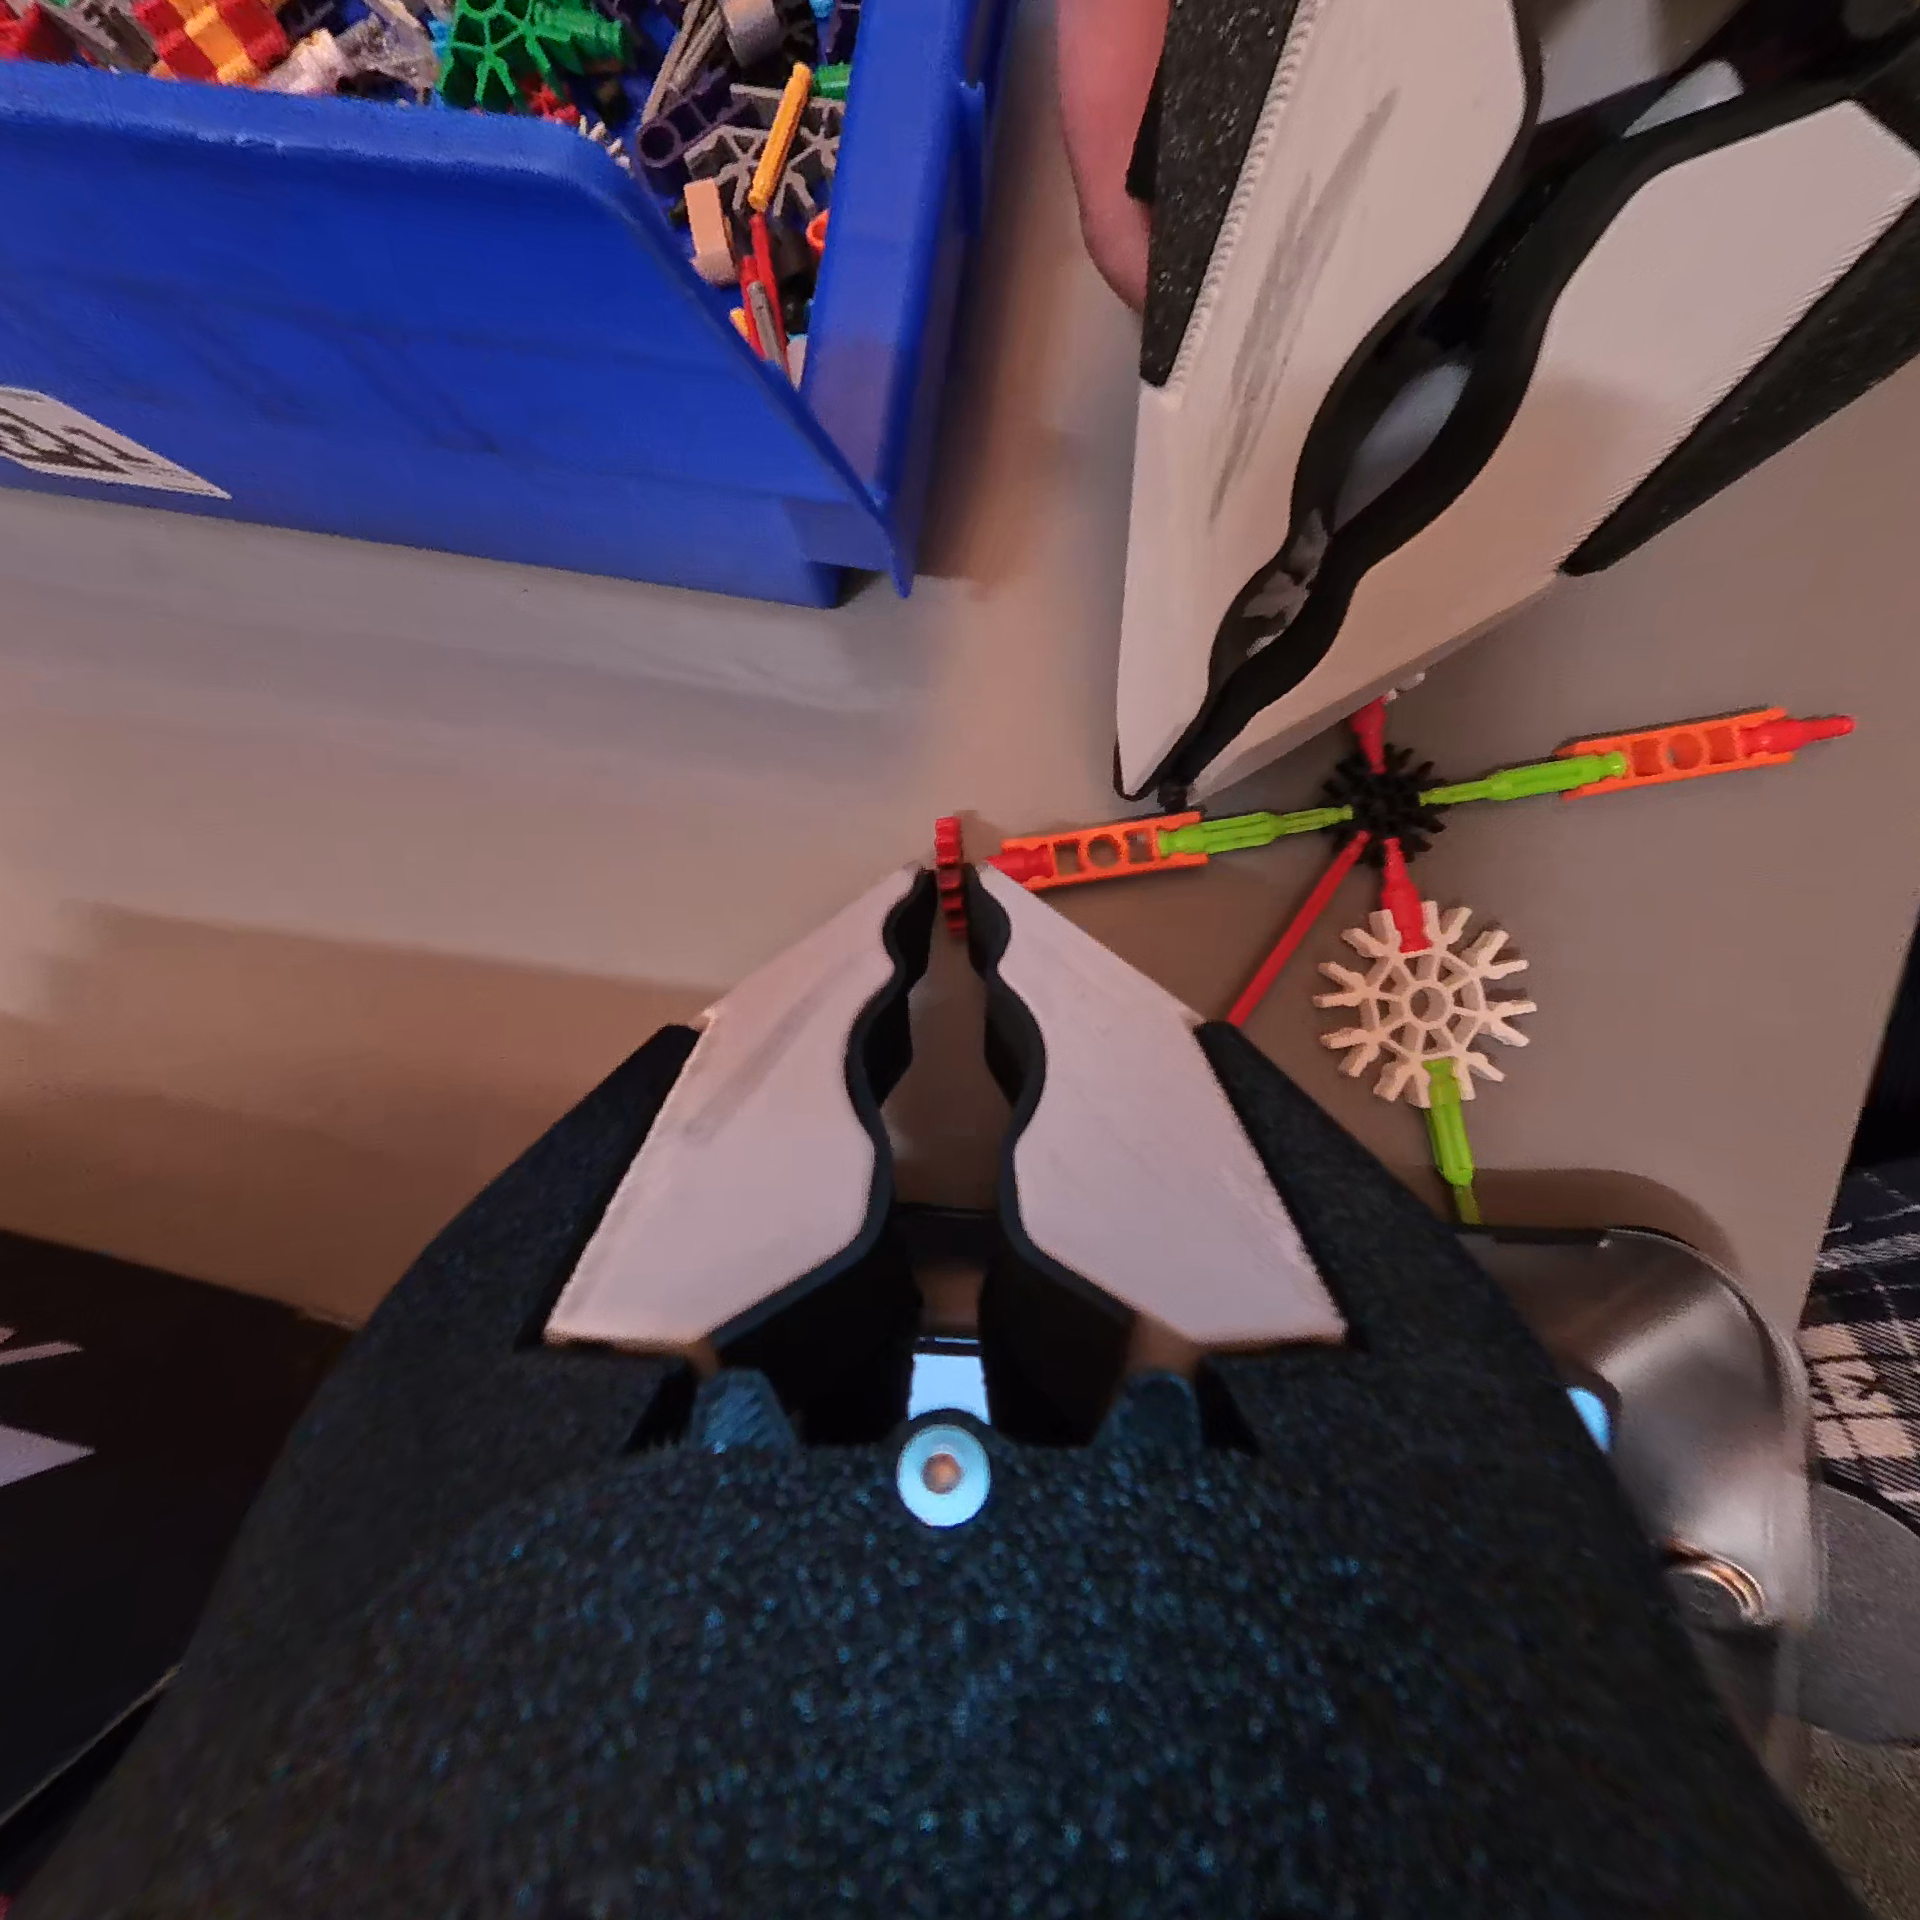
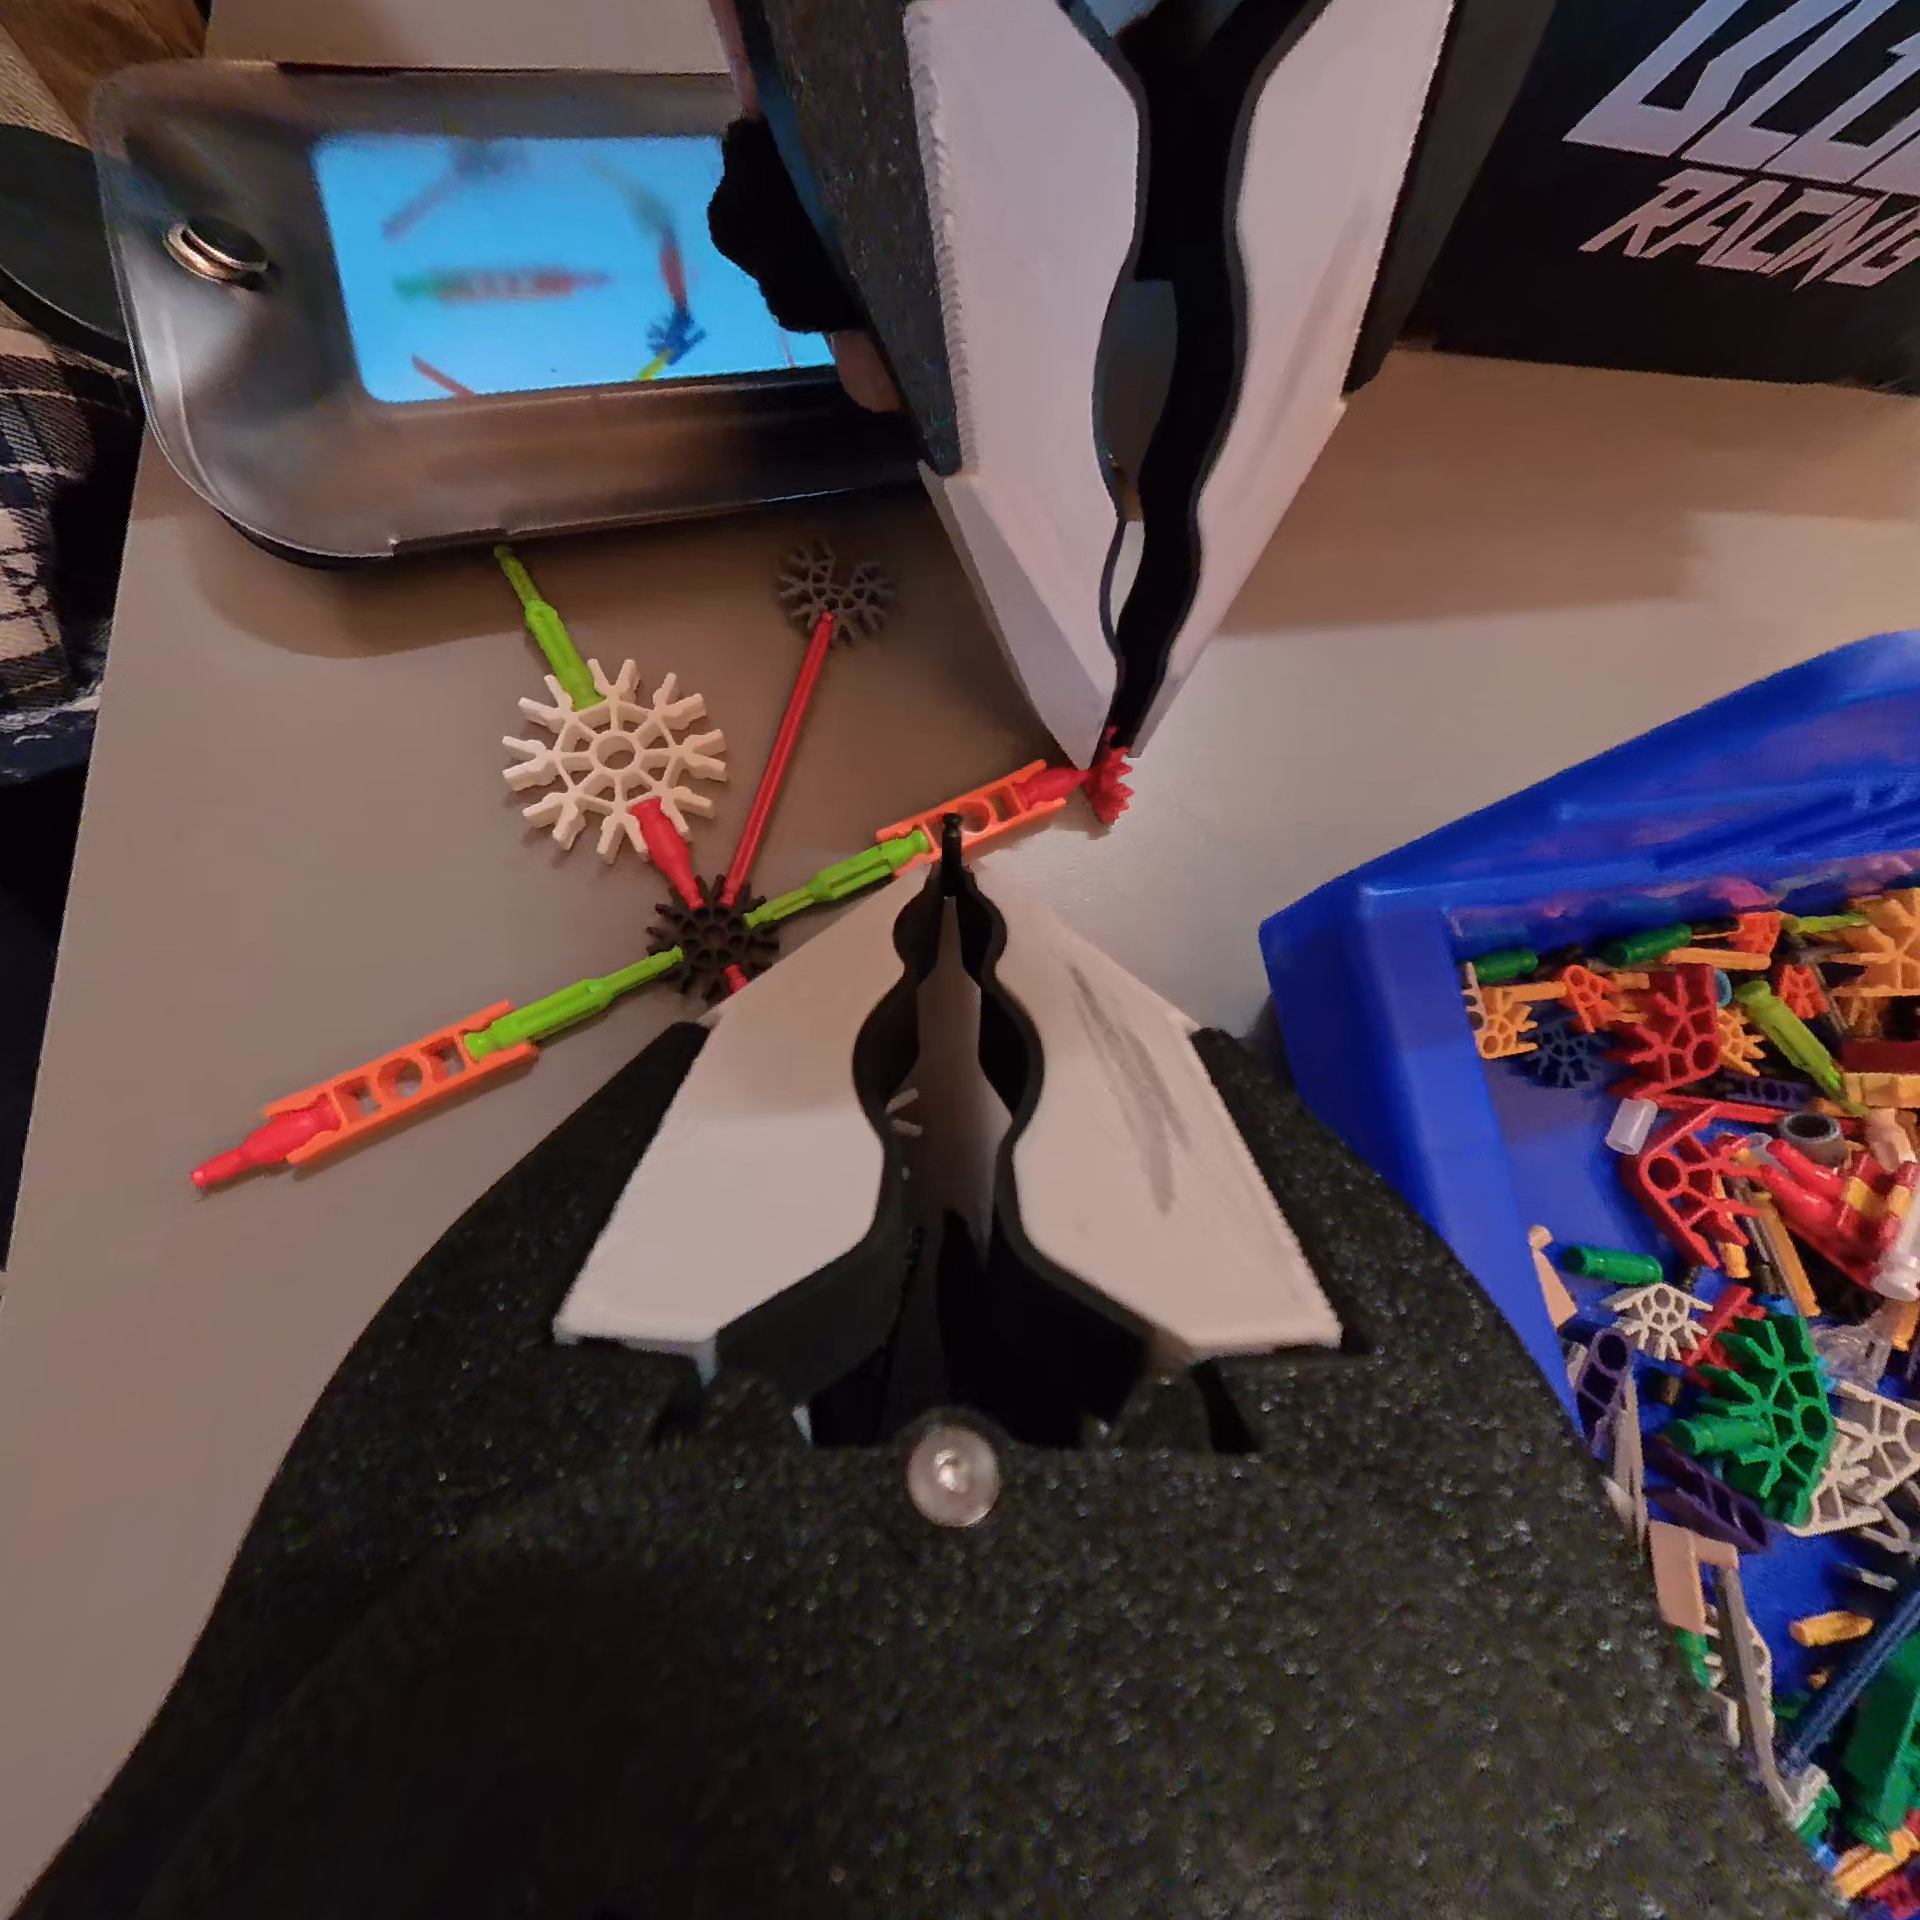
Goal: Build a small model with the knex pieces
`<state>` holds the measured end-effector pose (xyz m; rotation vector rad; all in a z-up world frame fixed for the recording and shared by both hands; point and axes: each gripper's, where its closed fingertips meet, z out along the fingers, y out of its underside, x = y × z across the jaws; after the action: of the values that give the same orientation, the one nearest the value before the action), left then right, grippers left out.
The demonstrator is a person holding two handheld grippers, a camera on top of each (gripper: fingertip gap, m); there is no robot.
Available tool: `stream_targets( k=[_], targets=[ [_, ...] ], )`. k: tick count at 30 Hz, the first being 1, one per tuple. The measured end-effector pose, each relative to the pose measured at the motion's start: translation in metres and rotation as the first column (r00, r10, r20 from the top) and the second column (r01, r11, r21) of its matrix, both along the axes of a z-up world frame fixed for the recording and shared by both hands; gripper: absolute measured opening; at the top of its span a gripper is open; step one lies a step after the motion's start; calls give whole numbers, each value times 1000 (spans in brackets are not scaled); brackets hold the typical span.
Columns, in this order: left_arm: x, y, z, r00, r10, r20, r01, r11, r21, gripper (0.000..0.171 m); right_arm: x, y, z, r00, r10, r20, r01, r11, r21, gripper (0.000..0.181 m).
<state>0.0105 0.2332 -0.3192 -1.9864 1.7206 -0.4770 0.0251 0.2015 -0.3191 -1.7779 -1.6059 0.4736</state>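
Two grippers meet over a flat toy assembly on a pale table (image 2: pixel 1455 540). Left gripper (image 1: pixel 948 883): jaws pinched nearly closed on a small red gear (image 1: pixel 947 850), held at the tip of the orange connector (image 1: pixel 1101 850) on the assembly's near arm; in the right wrist view the gear sits at about 1 o'clock from the hub. Right gripper (image 2: pixel 951 883): jaws drawn narrow on a thin black rod (image 2: pixel 950 844), its tip touching the same orange connector near the lime rod joint.

Assembly as it lies: black hub (image 2: pixel 714 933) with lime rods out at 2 and 8 o'clock, each ending in an orange connector; white snowflake wheel (image 2: pixel 615 756) at 11 o'clock; long red rod to a grey connector (image 2: pixel 835 590) at 12.

Blue bin (image 2: pixel 1382 1039) of loose parts at 3 o'clock. Lit screen (image 2: pixel 540 265) at the far table edge; black box (image 2: pixel 1662 208) beyond.
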Motion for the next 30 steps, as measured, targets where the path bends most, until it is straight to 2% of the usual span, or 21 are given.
stream_targets(
  k=[7, 18, 22, 25, 27, 30],
  targets=[
    [2, -6, 0, 999, -45, -9, 45, 999, -5, 3, 5, 5, 1, 1000, -21, 13, 21, 1000, 11, 2],
    [14, -17, -1, 990, -142, -11, 142, 990, -20, 3, 18, 9, -5, 993, -1, 122, -5, 999, 48, 2],
    [15, -15, -1, 989, -144, -15, 144, 989, -19, 3, 17, 8, -5, 989, 13, 145, -18, 999, 33, 2],
    [15, -15, -1, 989, -146, -17, 146, 989, -18, 3, 17, 8, -5, 988, 16, 156, -20, 1000, 21, 7],
    [15, -15, -2, 989, -150, -22, 149, 989, -20, 3, 16, 3, -4, 989, 35, 145, -31, 999, -26, 19],
    [14, -16, -3, 988, -152, -19, 152, 988, -22, 3, 18, 6, -4, 989, 22, 148, -17, 999, -34, 21]
  ],
)
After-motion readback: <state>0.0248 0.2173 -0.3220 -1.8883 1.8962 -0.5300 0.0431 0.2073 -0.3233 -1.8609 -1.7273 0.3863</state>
